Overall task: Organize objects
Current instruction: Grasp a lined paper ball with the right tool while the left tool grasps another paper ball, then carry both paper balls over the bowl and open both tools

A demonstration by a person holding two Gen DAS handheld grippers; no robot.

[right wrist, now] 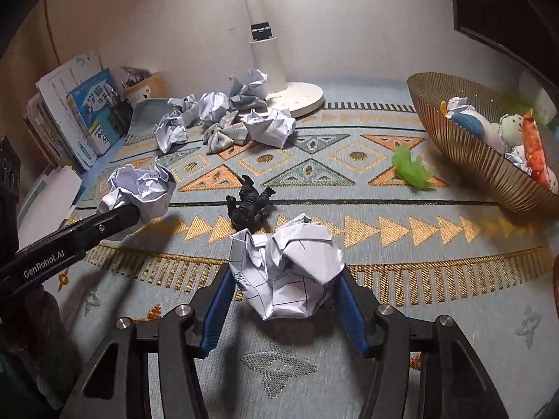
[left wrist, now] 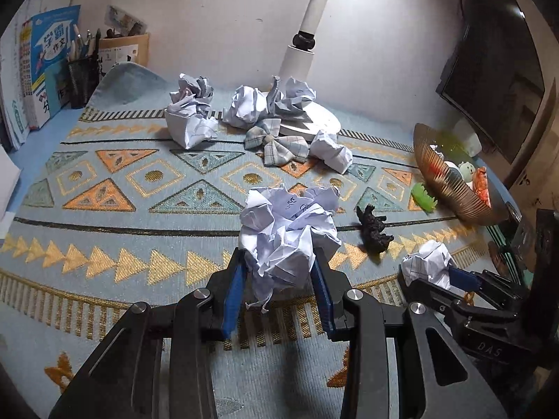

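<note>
A paper ball (left wrist: 288, 241) is being gripped by the left gripper (left wrist: 279, 279), another paper wad (right wrist: 284, 269) by the right gripper (right wrist: 284, 289); the basket (right wrist: 464, 153) is lying ahead to the right, nearer the right one.

Plain pale wall (left wrist: 216, 17) — patterned blue-gold tablecloth (left wrist: 122, 188); lamplit

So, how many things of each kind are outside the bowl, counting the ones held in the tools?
Crumpled paper balls: 7 (5 on the mat; 1 in the left tool; 1 in the right tool)
Toy figures: 2 (black, green)
Checked cloth bow: 1
Total: 10
</note>
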